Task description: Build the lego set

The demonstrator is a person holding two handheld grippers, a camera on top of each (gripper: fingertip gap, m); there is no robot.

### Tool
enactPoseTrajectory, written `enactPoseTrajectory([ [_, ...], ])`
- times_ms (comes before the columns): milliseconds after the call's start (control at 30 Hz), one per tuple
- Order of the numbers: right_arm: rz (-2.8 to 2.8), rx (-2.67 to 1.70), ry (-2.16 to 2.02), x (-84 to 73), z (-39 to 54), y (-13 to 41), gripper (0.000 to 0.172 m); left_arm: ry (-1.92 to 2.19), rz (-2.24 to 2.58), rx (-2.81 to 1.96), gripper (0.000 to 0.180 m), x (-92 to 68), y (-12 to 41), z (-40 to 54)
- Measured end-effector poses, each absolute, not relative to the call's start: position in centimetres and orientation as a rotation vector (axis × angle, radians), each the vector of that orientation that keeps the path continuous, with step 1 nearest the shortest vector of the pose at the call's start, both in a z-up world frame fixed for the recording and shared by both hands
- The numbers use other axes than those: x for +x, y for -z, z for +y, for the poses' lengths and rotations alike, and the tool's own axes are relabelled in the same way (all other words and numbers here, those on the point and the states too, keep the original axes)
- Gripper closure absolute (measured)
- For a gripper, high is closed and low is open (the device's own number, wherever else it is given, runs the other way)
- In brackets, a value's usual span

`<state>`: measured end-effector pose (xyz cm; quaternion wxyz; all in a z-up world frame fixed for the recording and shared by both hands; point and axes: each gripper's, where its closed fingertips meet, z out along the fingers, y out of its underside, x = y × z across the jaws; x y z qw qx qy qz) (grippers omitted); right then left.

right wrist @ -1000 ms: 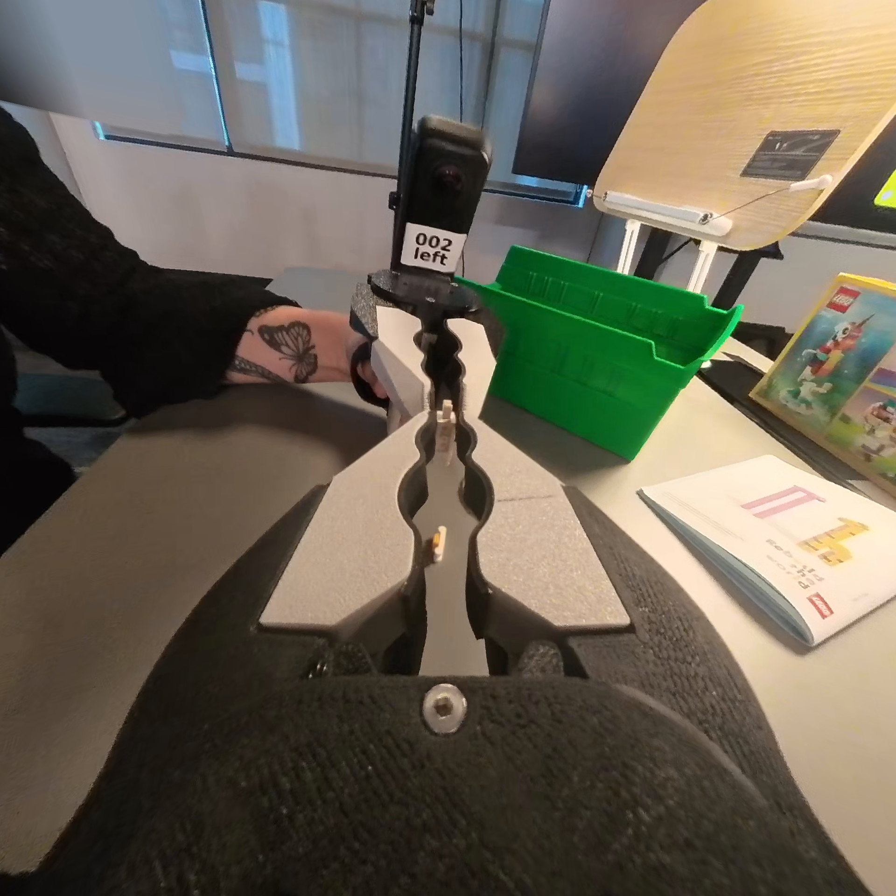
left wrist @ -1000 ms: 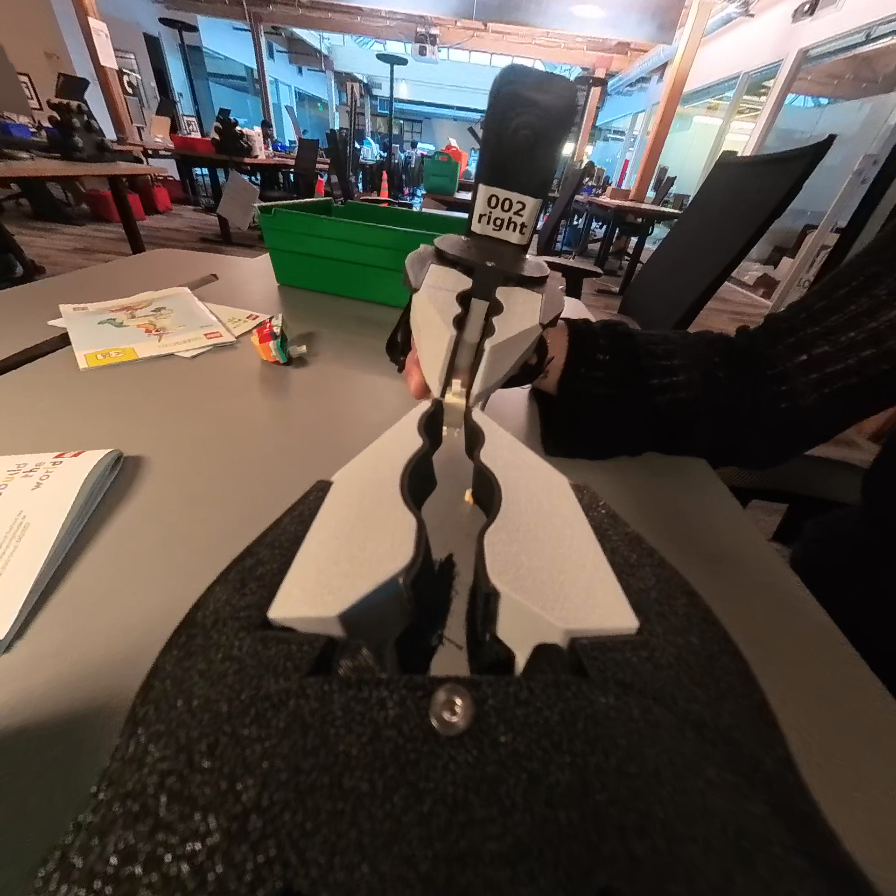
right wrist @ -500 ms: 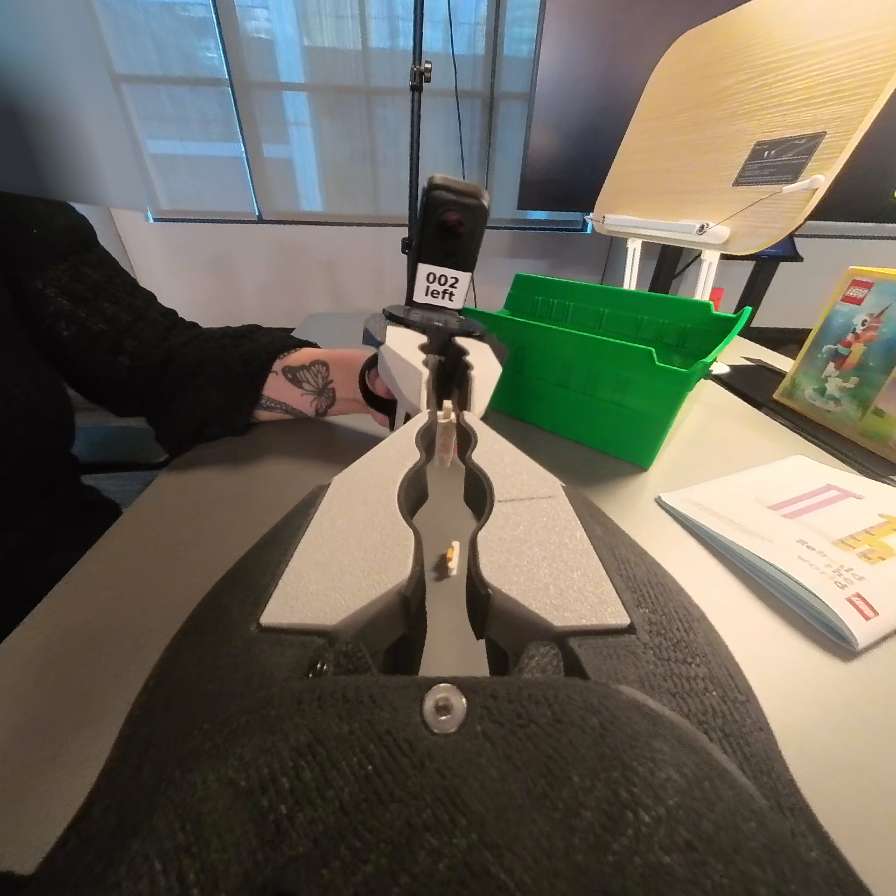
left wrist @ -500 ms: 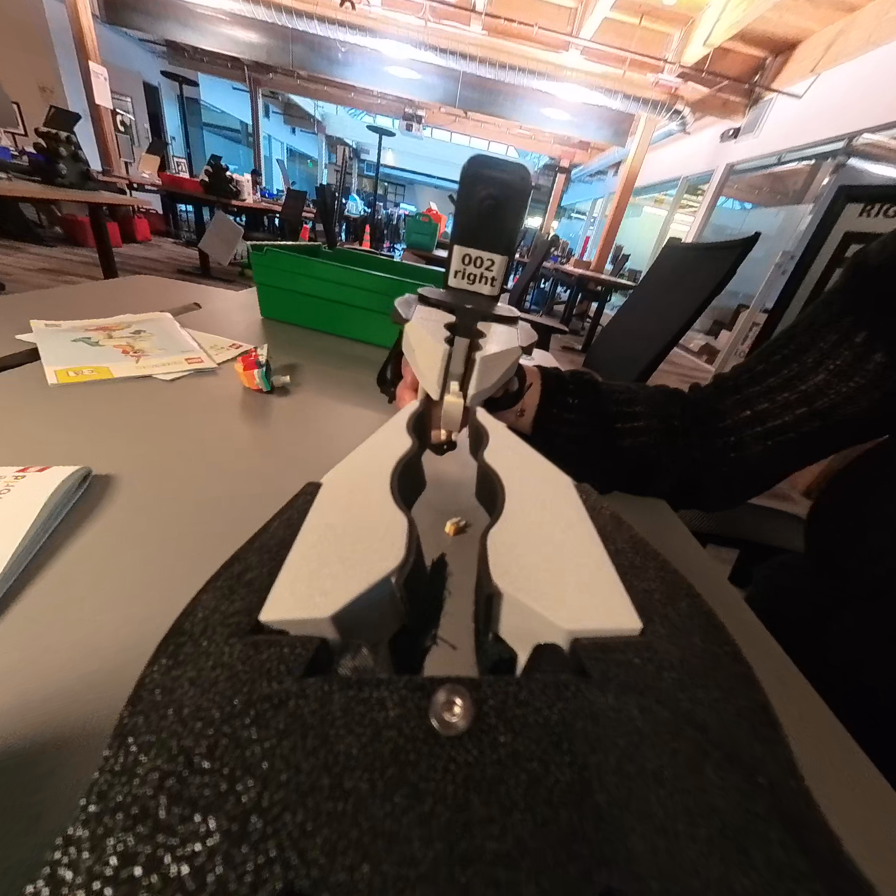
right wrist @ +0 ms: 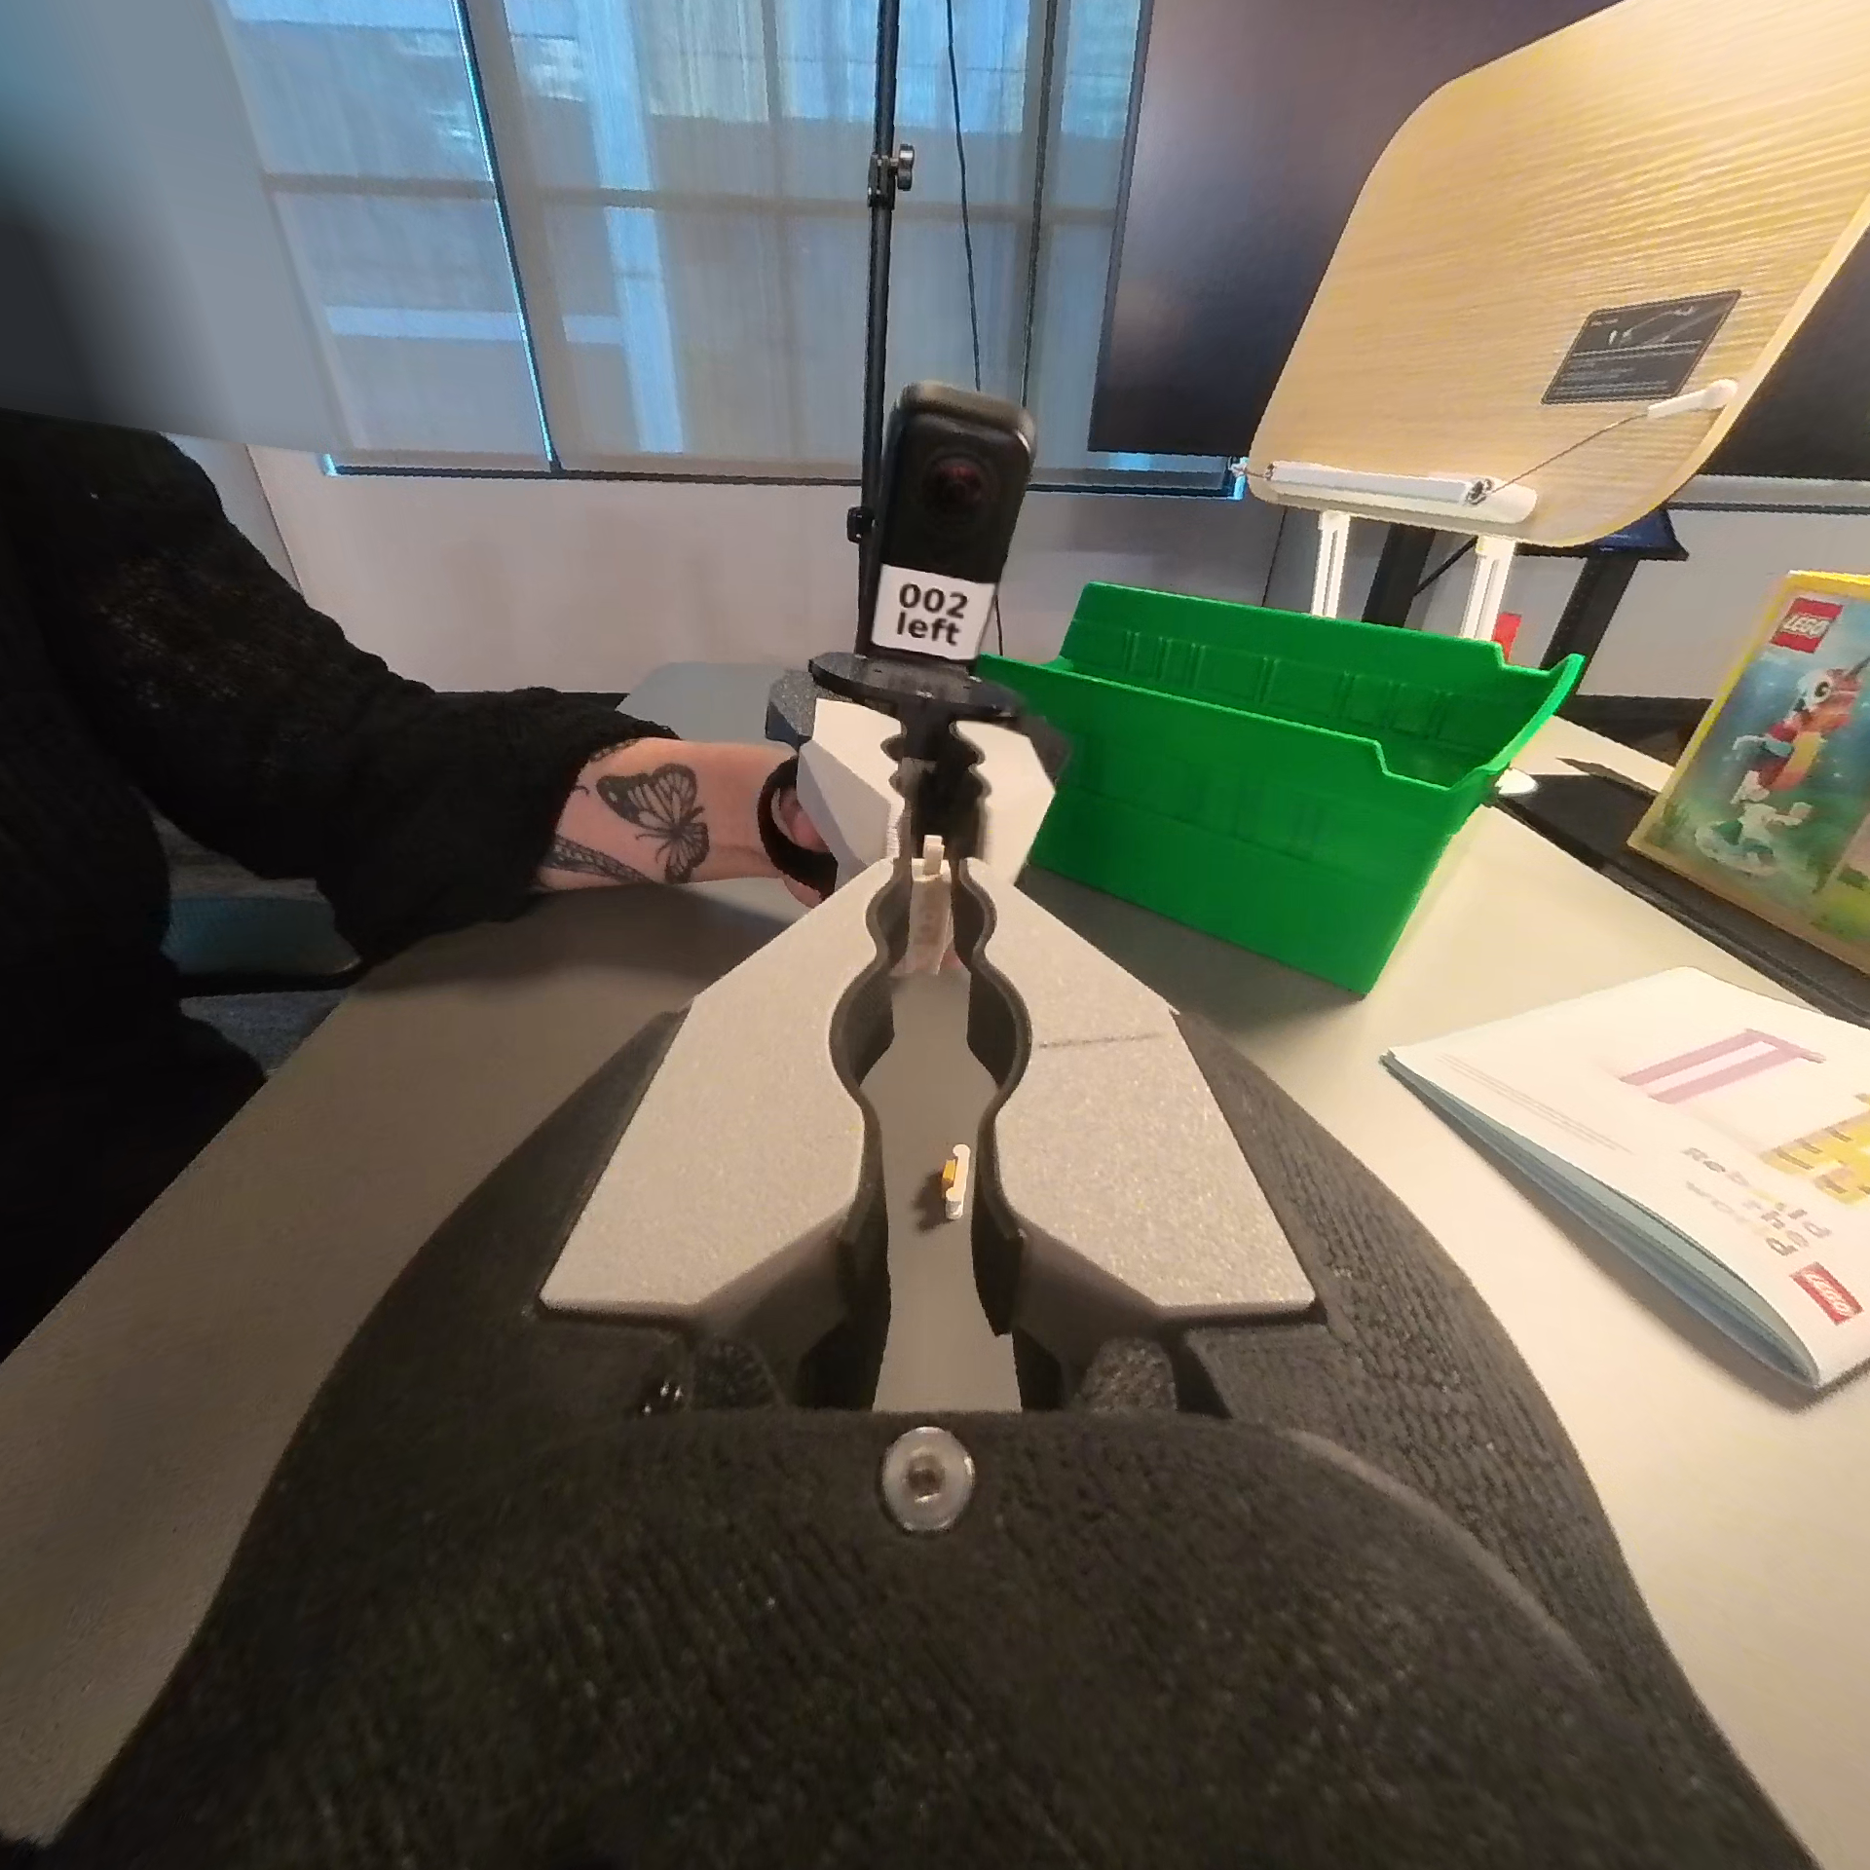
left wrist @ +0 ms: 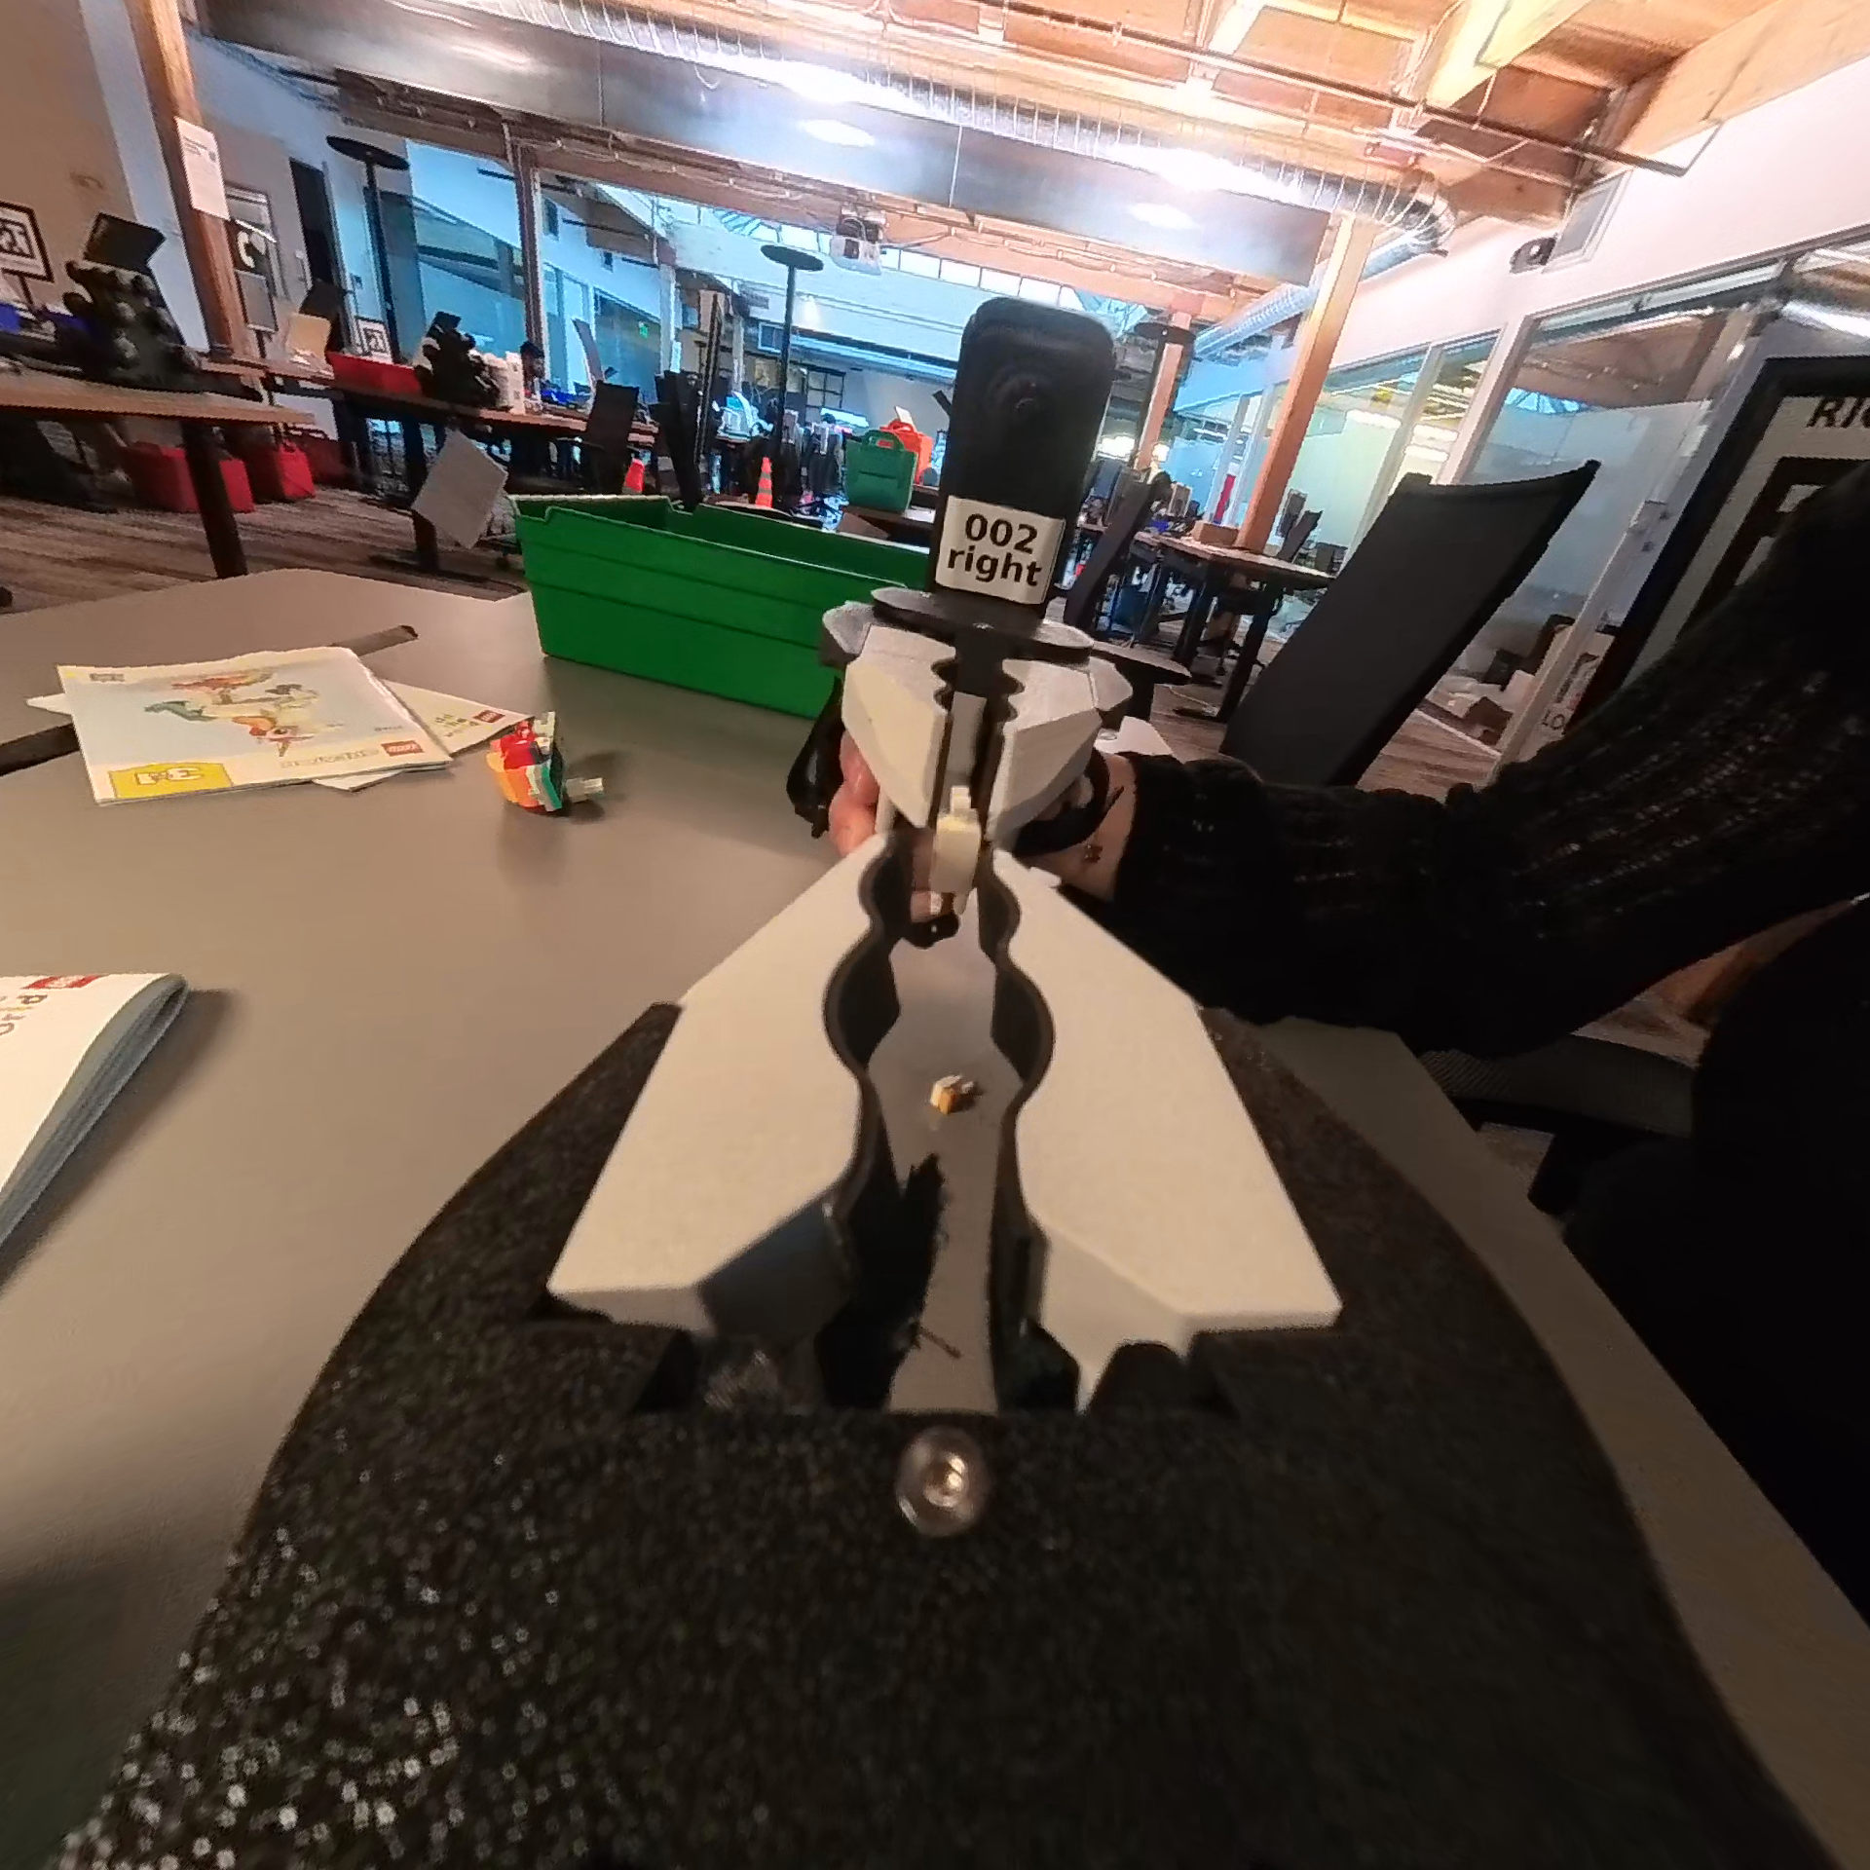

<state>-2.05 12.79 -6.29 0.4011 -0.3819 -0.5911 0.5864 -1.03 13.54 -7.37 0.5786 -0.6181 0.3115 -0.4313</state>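
1. Your right tongs (right wrist: 925, 882) pinch a small white block (right wrist: 929, 923), far in the middle.
2. Your left tongs (left wrist: 941, 872) stand slightly apart around it.
3. Tug sideways and it may slip out.

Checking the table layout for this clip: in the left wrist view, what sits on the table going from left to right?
Booklet at the left edge → instruction leaflets → small multicoloured brick build → green bin → right gripper holding a white brick piece → dark-sleeved arm.
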Motion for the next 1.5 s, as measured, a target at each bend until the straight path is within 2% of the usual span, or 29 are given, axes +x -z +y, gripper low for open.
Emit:
enactPoseTrajectory([
  [300, -1.465, -0.962, -1.518, -2.1, 12.7, 6.0, 0.166, 0.995, 0.769, -1.429, 0.176, -1.0, 7.1, 13.2],
  [433, -1.450, -0.975, -1.539, -1.9, 13.0, 5.9, 0.158, 0.978, 0.785, -1.412, 0.176, -1.0, 7.0, 13.1],
  [867, -1.478, -1.028, -1.545, -2.3, 12.9, 6.7, 0.164, 0.953, 0.759, -1.421, 0.176, -1.4, 6.9, 13.5],
  [1100, -1.431, -1.062, -1.752, -2.2, 12.5, 6.4, 0.165, 1.022, 0.771, -1.398, 0.176, -1.3, 6.6, 13.0],
  [1500, -1.538, -1.042, -1.508, -2.7, 12.6, 7.3, 0.167, 0.890, 0.853, -1.478, 0.176, -1.9, 7.5, 13.0],
])
